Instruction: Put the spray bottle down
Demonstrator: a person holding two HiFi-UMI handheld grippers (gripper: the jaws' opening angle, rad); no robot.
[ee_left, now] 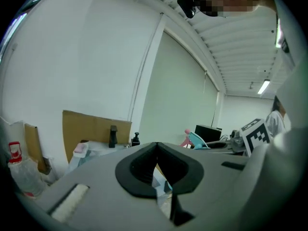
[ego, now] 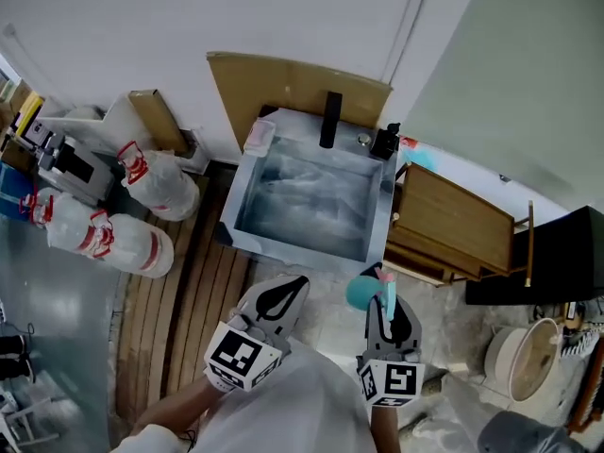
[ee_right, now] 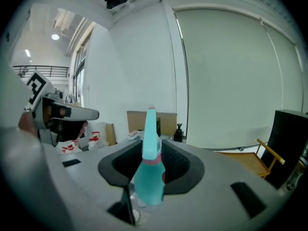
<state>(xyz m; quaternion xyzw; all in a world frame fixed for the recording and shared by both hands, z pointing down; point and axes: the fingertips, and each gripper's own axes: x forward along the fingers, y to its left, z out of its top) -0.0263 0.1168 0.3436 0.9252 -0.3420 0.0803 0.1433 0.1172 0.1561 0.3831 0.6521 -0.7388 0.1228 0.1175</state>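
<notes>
Closest to the head camera, at 6 o'clock, a person's white sleeve (ego: 302, 409) runs up to two grey hand-held grippers. At about 5 o'clock the right gripper (ego: 385, 293) has its black jaws pinching the teal plastic spray bottle with a pink collar (ego: 362, 293). The right gripper view shows the bottle (ee_right: 148, 177) wedged between the pads near its collar, with the long nozzle standing up past the tips. Beside it, the left gripper (ego: 283, 289) is pressed together at the tips with nothing between them, and the left gripper view (ee_left: 156, 150) confirms this. The bottle is carried in the air, just short of the square blue-grey metal basin (ego: 247, 217) at 12 o'clock. That basin has a black faucet (ego: 330, 119) at its far rim. A slatted wooden chair (ego: 453, 220) sits at 2 o'clock, and clear plastic water jugs with red labels (ego: 113, 239) lie at 9 o'clock. To set the bottle down well, I would pick a flat, bare spot first. I would keep the bottle upright, lower it until the base bears its weight, and only then let the jaws spread. The base is hidden below the jaws, so its clearance probably needs checking on the way down. The empty left gripper should stay clear.
</notes>
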